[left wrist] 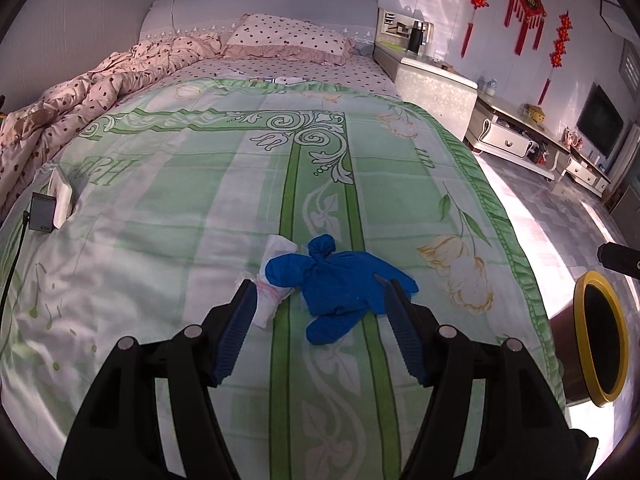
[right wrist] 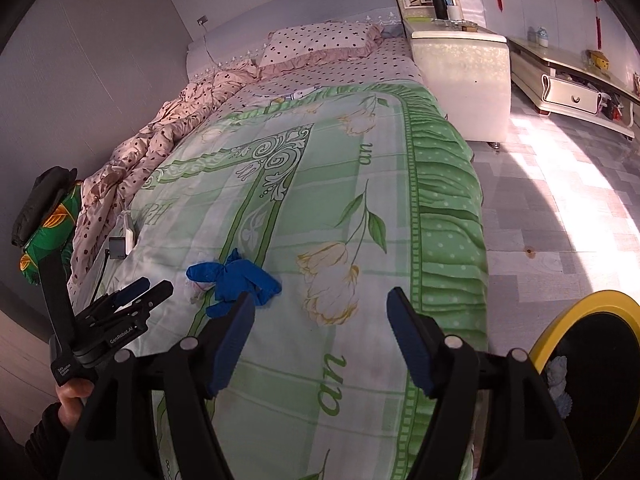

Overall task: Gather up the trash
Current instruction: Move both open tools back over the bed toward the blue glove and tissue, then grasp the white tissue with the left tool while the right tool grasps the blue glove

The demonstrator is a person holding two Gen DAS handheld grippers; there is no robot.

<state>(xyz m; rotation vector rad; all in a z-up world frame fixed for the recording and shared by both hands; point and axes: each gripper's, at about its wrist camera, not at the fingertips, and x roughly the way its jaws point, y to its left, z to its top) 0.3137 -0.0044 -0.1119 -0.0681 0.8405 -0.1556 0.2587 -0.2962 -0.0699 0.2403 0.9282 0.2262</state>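
Lying flat on the soft green floral quilt (left wrist: 200,200), the knotted blue rubber glove (left wrist: 340,284) sits near the foot edge of the bed, and touching the glove's far-left side is a crumpled white plastic bag (left wrist: 272,284) with a thin pink band round it. Beyond the glove's right, off the quilt and down on the floor, stands the round black-lined bin with a yellow rim (left wrist: 600,340).

Both tools are released and hold nothing: the left gripper (left wrist: 320,308) has its ribbed blue pads spread on either side of the glove, above it and not pressing it, while the right gripper (right wrist: 320,320) hangs open over bare quilt to the glove's right.

Risks, as I judge them: the glove is thin, limp and slick, so pads closing too high could pinch air, and closing too deep could bite the puffy quilt and drag it along. The bag overlaps the glove's edge, so one grab may lift only half the pair, letting the light bag slide off. Carrying toward the bin, a dangling glove finger could snag the frilled quilt border
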